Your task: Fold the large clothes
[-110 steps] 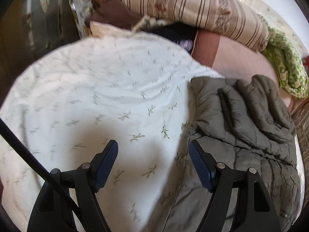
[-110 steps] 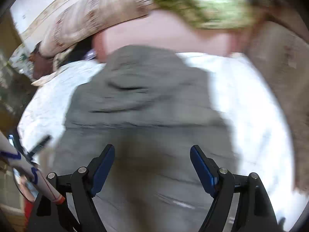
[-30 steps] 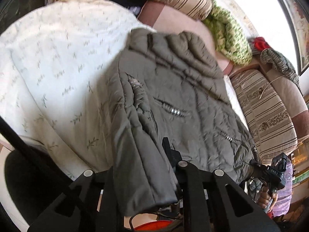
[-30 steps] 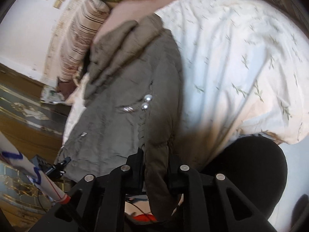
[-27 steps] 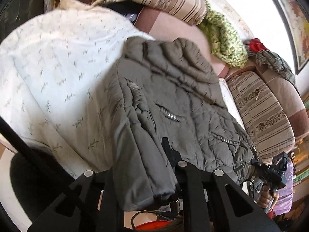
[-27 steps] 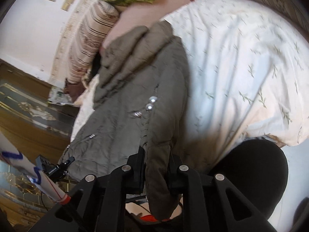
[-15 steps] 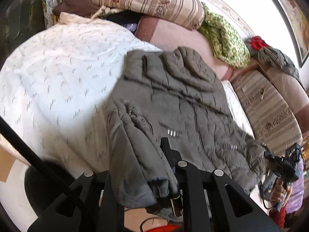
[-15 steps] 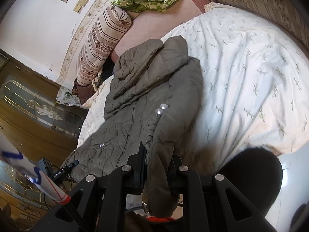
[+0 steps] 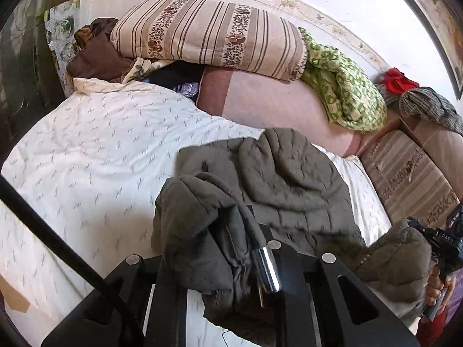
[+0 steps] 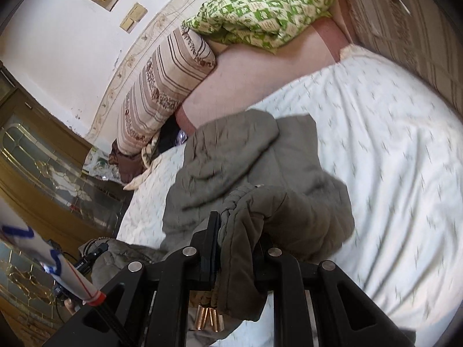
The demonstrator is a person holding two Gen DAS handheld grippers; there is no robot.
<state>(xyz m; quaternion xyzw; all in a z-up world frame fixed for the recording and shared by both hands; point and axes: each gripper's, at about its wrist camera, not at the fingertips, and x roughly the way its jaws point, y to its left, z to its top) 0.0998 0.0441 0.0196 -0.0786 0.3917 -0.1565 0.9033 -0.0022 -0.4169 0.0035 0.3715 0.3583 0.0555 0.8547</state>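
**Both grippers carrying the lower edge of a jacket toward its hood**

The olive quilted jacket (image 9: 289,179) lies on a bed covered by a white sheet with a small leaf print (image 9: 95,150). Its hood end rests on the sheet toward the pillows; its near end is lifted off the sheet. The left gripper (image 9: 231,248) is clamped on a thick bunch of the jacket's edge, where a metal zip pull (image 9: 267,269) hangs down over the frame. The right gripper (image 10: 235,231) is likewise closed on a bunch of fabric at the opposite side of the same end, with copper-coloured cord tips (image 10: 209,322) dangling beneath it. In the left wrist view the right gripper appears at the far right, fabric bundled in front of it.

The two grips sit at opposite sides of one edge, probably so that the edge travels level and the fold line stays straight across the body. The bunched cloth suggests that the padding is bulky and slippery, so a deep bite guards against slipping. Judged from the doubled-over fabric, the fold is under way but not yet laid down.

Behind the jacket are a striped bolster (image 9: 208,31), a green patterned blanket (image 9: 344,86) and a pink cushion (image 9: 275,101), all well apart from the work.
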